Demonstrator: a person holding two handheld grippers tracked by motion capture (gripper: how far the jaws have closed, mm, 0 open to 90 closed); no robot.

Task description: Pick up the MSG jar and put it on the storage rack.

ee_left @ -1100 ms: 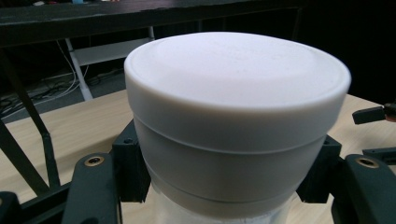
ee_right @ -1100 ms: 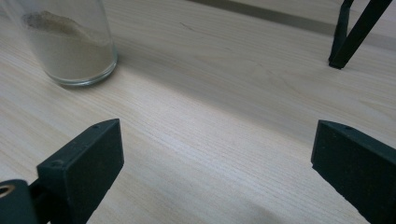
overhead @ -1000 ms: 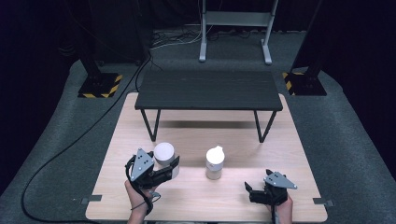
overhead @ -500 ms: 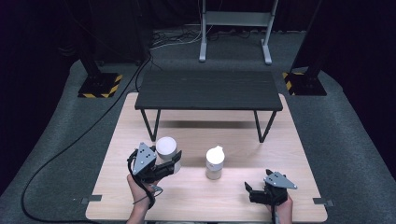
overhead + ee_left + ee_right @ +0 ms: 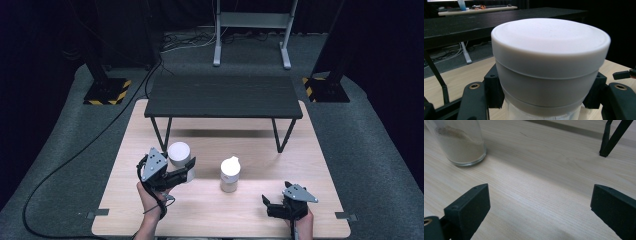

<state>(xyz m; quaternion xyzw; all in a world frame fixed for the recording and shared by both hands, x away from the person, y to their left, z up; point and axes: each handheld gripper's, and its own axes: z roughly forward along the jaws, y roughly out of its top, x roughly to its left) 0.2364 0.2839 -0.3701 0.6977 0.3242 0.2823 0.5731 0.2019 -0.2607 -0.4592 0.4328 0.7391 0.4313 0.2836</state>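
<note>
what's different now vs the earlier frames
The left gripper, shut on the white-lidded jar, has carried it a little away from the person and toward the black shelf. The right gripper stays put near the table's front edge, jaws open and empty. The second jar has not moved.

- The small raised table (image 5: 223, 96) stands along the far edge of the wooden tabletop (image 5: 320, 165).
- In front of it, left of centre, stands the lidded jar (image 5: 179, 156).
- The second jar (image 5: 230, 174) stands just right of it, near the middle.
</note>
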